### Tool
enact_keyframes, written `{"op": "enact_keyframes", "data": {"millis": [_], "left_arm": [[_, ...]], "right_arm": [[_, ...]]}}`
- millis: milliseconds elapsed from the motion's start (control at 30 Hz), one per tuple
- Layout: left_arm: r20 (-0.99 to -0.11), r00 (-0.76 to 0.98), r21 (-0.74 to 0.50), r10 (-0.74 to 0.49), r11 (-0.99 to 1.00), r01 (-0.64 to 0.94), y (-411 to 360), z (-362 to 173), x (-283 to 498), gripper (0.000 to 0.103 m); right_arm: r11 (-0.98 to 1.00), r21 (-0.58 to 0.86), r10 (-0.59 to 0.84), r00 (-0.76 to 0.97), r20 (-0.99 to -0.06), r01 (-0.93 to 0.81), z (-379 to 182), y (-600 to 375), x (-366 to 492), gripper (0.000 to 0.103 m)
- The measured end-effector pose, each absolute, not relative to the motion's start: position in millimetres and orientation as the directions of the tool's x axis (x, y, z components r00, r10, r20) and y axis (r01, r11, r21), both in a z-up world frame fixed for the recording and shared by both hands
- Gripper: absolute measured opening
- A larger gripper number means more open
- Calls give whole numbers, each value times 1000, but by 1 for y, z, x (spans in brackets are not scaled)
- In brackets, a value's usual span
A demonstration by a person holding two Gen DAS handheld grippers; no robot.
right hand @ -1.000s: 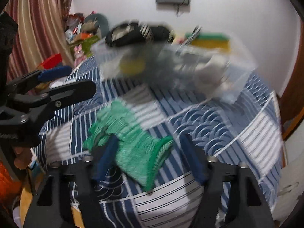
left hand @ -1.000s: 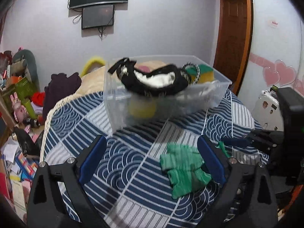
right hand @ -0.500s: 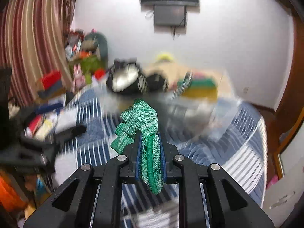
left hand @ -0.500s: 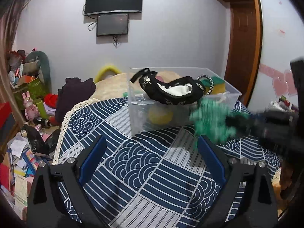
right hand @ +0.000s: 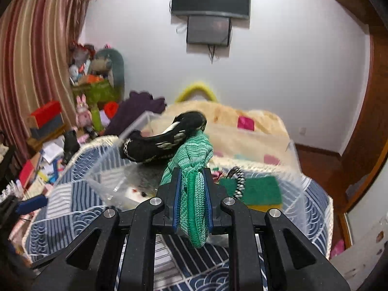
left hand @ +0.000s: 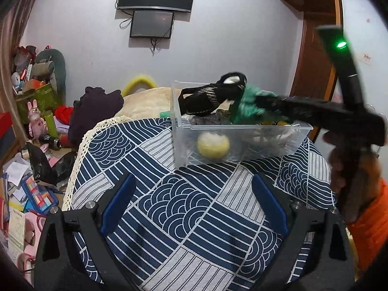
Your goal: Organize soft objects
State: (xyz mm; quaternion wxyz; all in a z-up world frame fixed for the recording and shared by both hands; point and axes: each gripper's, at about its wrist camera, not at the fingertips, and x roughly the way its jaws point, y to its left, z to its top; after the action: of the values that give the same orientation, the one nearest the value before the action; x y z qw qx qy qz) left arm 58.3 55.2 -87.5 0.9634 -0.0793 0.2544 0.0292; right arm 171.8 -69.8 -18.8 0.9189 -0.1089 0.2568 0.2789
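My right gripper (right hand: 192, 181) is shut on a green knitted glove (right hand: 194, 169) and holds it over the clear plastic bin (left hand: 242, 131). The glove shows blurred above the bin in the left wrist view (left hand: 249, 106), with the right gripper (left hand: 262, 104) reaching in from the right. The bin (right hand: 104, 169) holds a black slipper (left hand: 208, 99), a yellow round pad (left hand: 213, 144) and a green sponge (right hand: 254, 189). My left gripper (left hand: 191, 203) is open and empty above the blue patterned bedspread (left hand: 184, 218), in front of the bin.
The bin stands on the bed, with a cream blanket (right hand: 230, 126) behind it. A dark purple garment (left hand: 94, 111) lies at the bed's far left. Clutter of toys, boxes and papers (left hand: 29, 145) fills the floor on the left. A wooden door (left hand: 315, 72) is at right.
My right gripper closed on the green glove on the bedspread, lifted it and carried it over the bin. My left gripper stayed open, drawn back a little.
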Motion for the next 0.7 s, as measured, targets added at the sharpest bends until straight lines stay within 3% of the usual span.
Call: {"op": "enact_keyframes", "data": {"millis": [167,300,533,700], "left_arm": [[-494,869,-142,11,985,-94,55,-88,58,97],[-491,871,-141,14,985,-95,52,-85,57,97],[-437,899,-108,35,990,-92,46,-63,47,97],[-359,932,-94,49,992,-89,41,-33,40,97]], "right_arm": [[830,-53,418,681,-601,-556,-34,-71,183,18],[835,-71,405,698,-590,-545,-30,-78,173,40],[823,-46,464,717,-520,-566,-7,-103,140,42],[824,-27,500,748,-436,-566,17,-125,107,67]]}}
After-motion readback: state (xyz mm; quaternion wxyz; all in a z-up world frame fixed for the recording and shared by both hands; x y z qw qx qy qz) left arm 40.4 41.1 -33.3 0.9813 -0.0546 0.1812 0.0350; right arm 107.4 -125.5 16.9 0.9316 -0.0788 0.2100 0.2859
